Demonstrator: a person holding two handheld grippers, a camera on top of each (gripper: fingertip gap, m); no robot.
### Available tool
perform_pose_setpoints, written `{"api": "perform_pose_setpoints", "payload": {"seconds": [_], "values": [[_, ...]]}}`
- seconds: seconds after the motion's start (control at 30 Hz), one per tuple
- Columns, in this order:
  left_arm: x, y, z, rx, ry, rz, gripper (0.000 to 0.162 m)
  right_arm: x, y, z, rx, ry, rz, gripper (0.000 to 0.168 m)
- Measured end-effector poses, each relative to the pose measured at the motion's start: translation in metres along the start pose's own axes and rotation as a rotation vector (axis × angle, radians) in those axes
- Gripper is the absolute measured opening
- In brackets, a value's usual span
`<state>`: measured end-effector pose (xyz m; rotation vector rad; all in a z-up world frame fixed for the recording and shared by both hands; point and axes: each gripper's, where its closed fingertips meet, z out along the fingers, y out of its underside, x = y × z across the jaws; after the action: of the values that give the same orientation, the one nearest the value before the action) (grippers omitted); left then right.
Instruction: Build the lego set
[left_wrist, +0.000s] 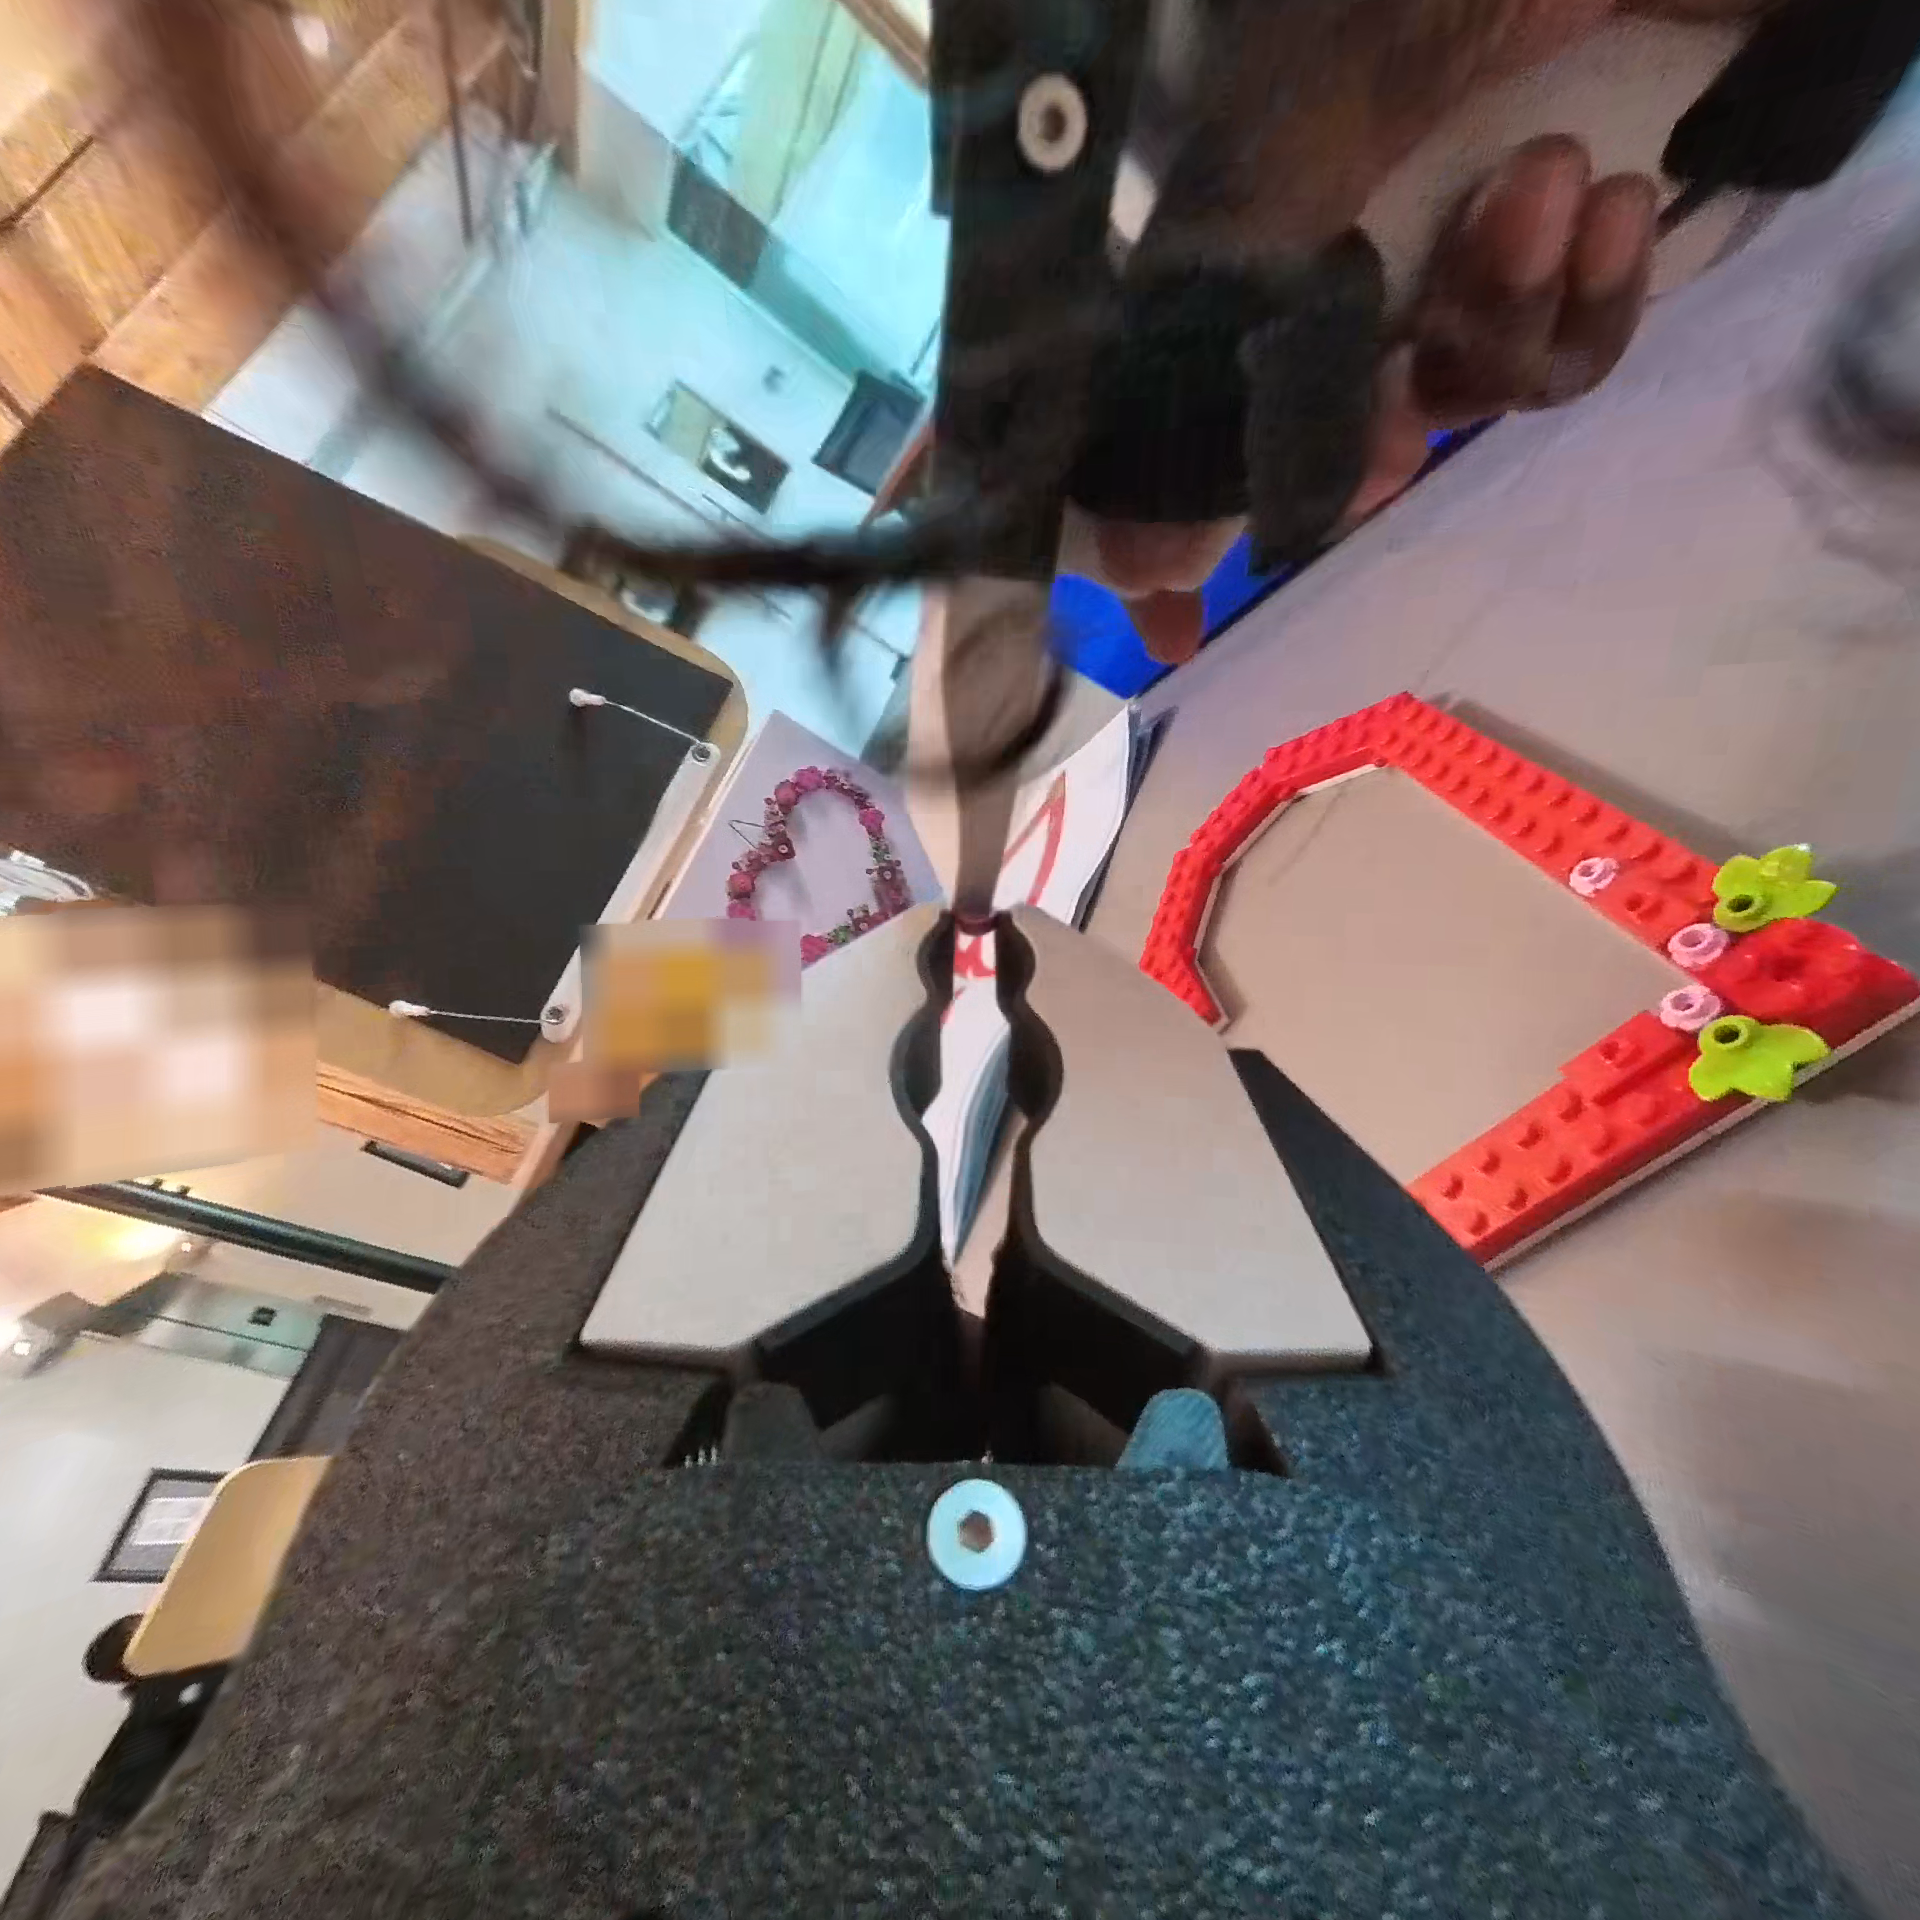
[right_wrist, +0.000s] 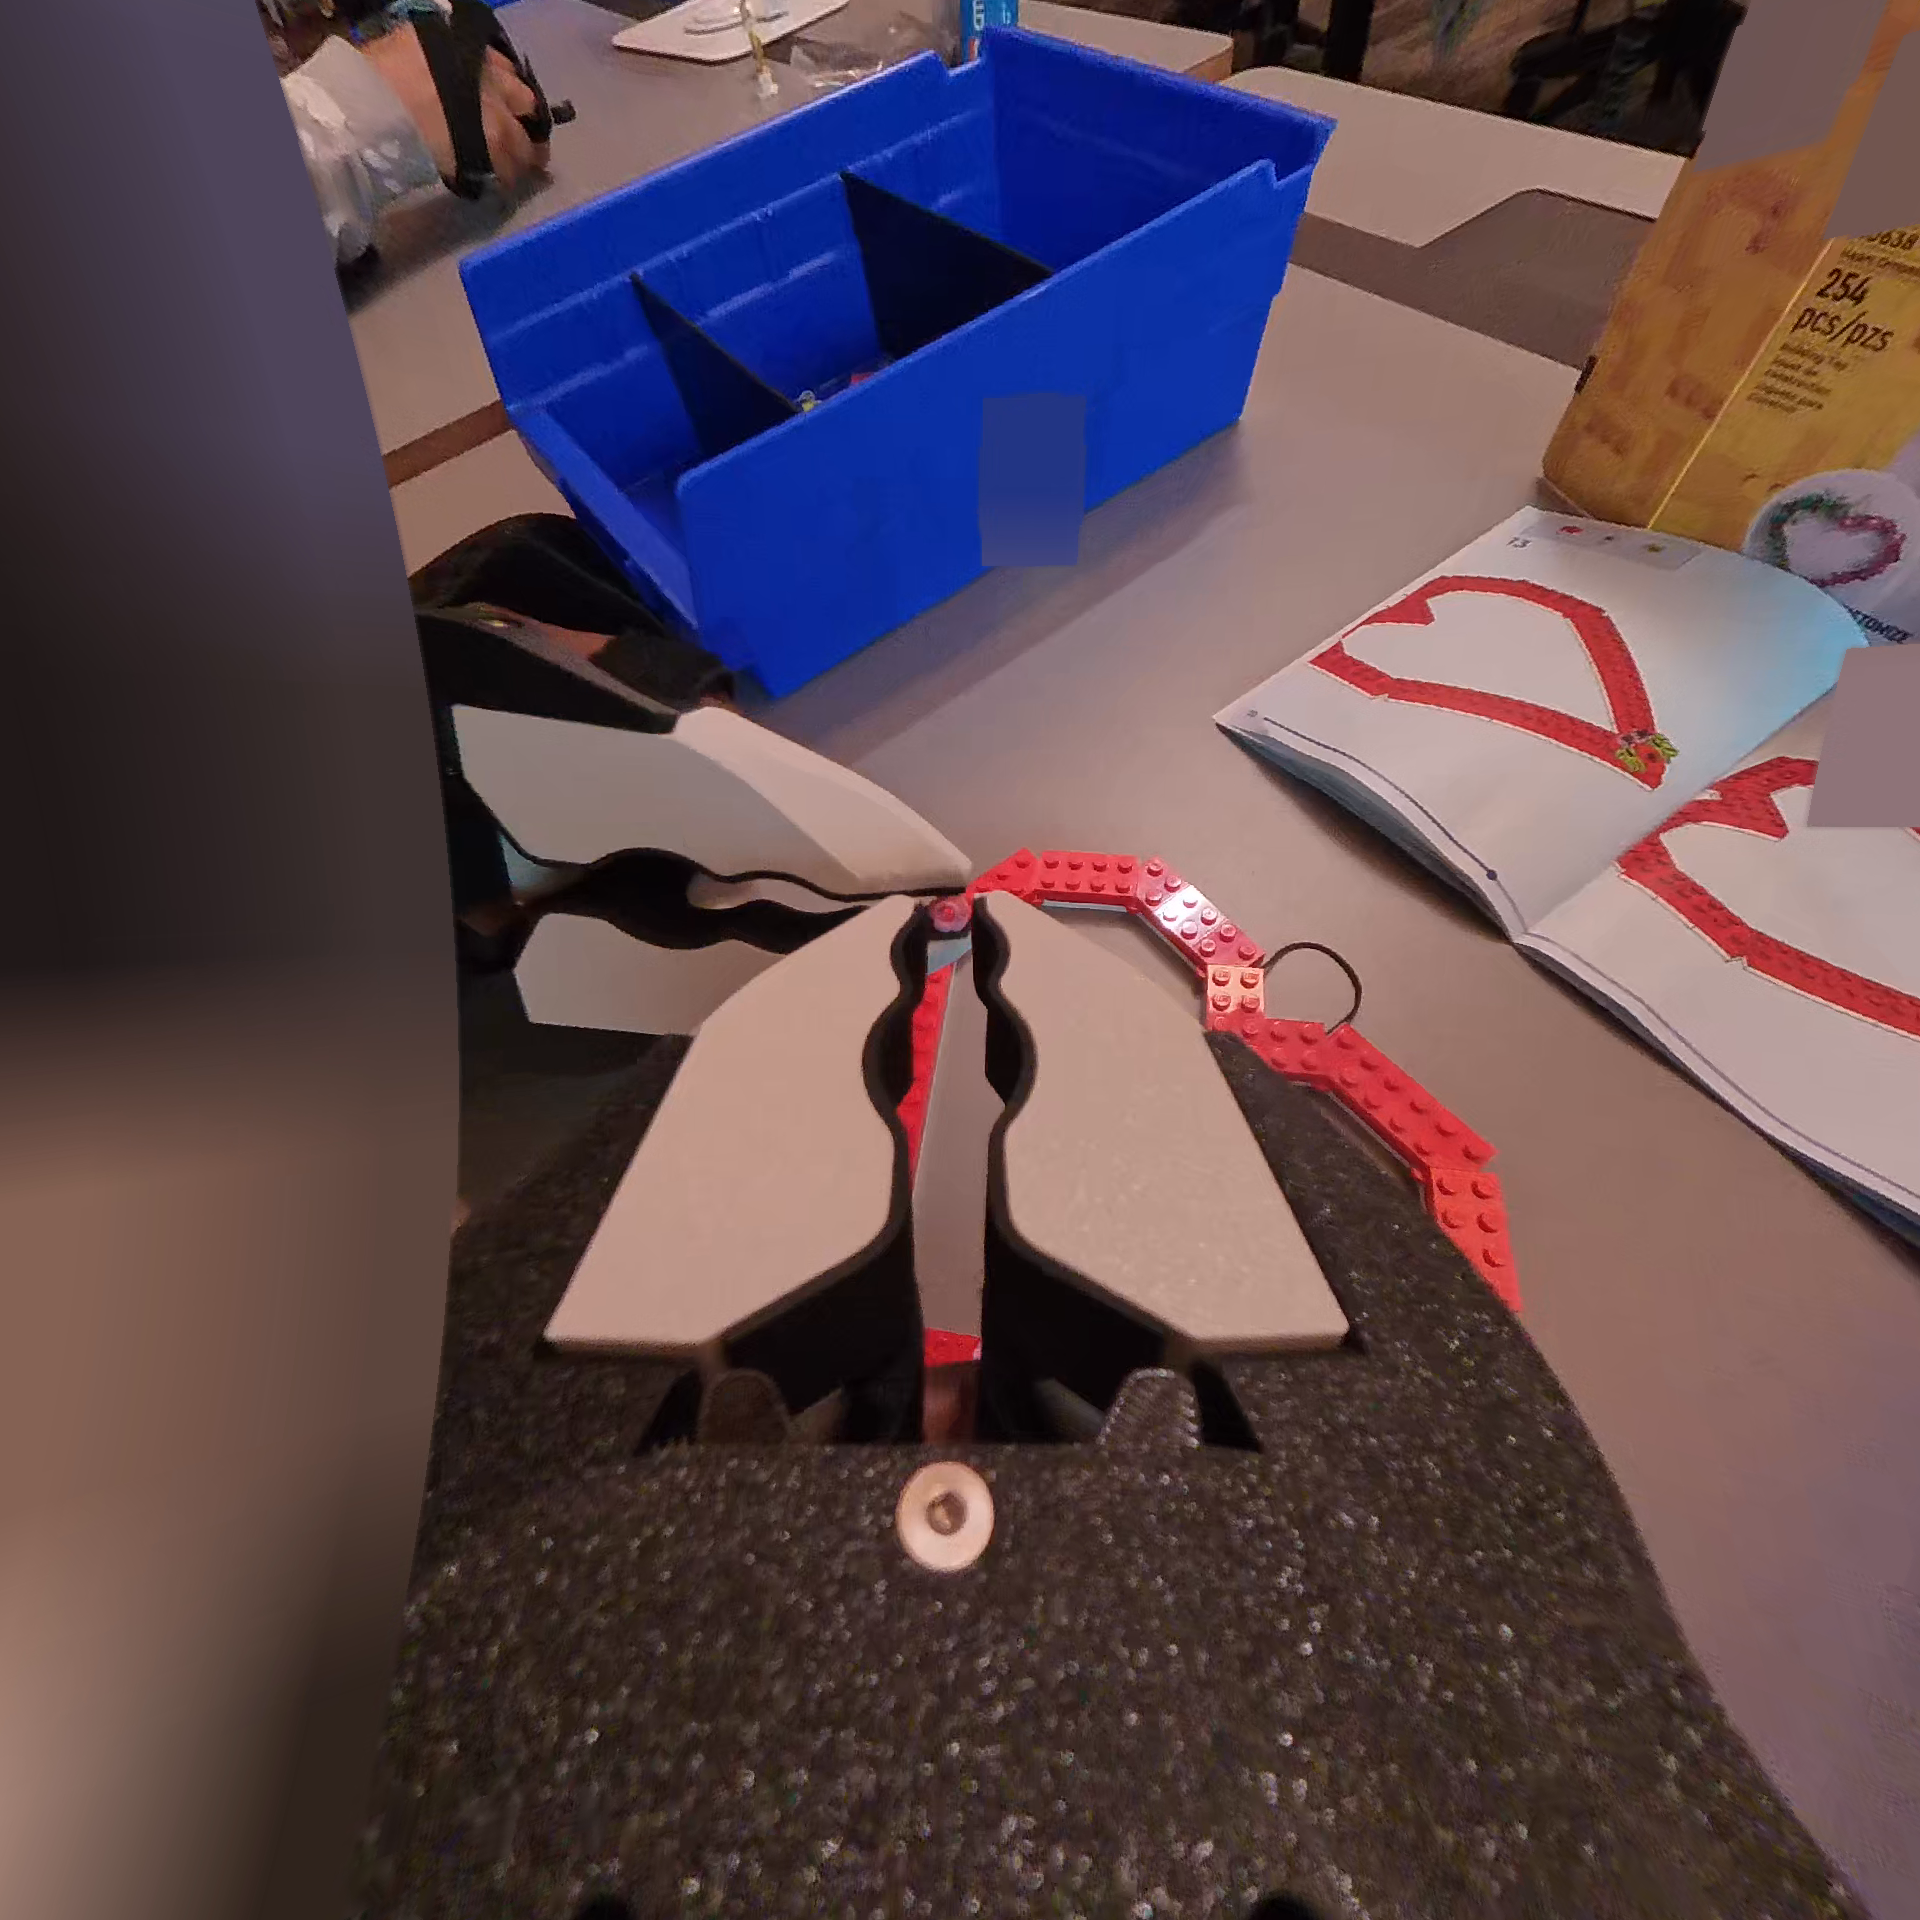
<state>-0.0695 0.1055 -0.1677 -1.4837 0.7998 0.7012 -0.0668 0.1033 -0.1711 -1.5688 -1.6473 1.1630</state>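
A small dark pink round Lego piece (right_wrist: 948, 914) sits where both grippers' tips meet, above the table. My right gripper (right_wrist: 950, 910) is closed on it. My left gripper (left_wrist: 975, 918) comes in from the left in the right wrist view (right_wrist: 961, 885) and pinches the same piece (left_wrist: 975, 921) at its tips. The red heart frame (left_wrist: 1455, 790) lies flat on the table with lime leaves (left_wrist: 1766, 888) and pink flowers (left_wrist: 1699, 943) at its point. In the right wrist view its upper part (right_wrist: 1351, 1070) lies under my fingers, with a black loop (right_wrist: 1314, 977).
A blue divided bin (right_wrist: 935, 416) stands behind the frame. The open instruction booklet (right_wrist: 1558, 779) lies at the right, with the yellow set box (right_wrist: 1766, 312) behind it. A hand (left_wrist: 1507, 270) holds the right gripper. A dark chair (left_wrist: 312, 675) stands beyond the table edge.
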Motion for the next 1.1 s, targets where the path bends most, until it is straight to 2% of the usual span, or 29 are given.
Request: {"api": "perform_pose_setpoints", "payload": {"seconds": [0.23,0.43,0.53,0.63,0.7,0.8,0.87,0.97,1.1], "values": [[0.001,-0.002,-0.003,0.027,-0.004,0.055,0.006,-0.002,0.003,0.000,-0.034,-0.018,-0.040,0.007],[0.001,-0.004,-0.004,0.040,-0.002,0.035,0.007,-0.004,0.003,-0.001,-0.043,-0.047,-0.057,0.006],[0.000,0.000,-0.005,0.021,-0.005,-0.011,0.012,-0.002,0.002,-0.005,-0.042,-0.079,-0.034,0.006],[0.001,0.014,-0.011,-0.013,0.026,-0.159,0.013,0.000,0.009,-0.015,-0.086,-0.123,-0.044,0.006],[0.005,0.028,-0.018,-0.060,0.082,-0.294,0.012,-0.002,0.024,-0.022,-0.168,-0.171,-0.078,0.006],[0.040,0.040,-0.036,-0.154,0.348,-0.491,0.012,-0.004,0.064,-0.030,-0.374,-0.226,-0.128,0.006],[0.054,0.036,-0.047,-0.160,0.442,-0.576,0.013,-0.009,0.086,-0.032,-0.489,-0.259,-0.177,0.006],[0.064,0.027,-0.053,-0.118,0.491,-0.598,0.013,-0.010,0.103,-0.032,-0.600,-0.272,-0.238,0.006],[0.074,0.027,-0.051,-0.130,0.526,-0.572,0.013,-0.014,0.102,-0.027,-0.645,-0.296,-0.261,0.006]]}}
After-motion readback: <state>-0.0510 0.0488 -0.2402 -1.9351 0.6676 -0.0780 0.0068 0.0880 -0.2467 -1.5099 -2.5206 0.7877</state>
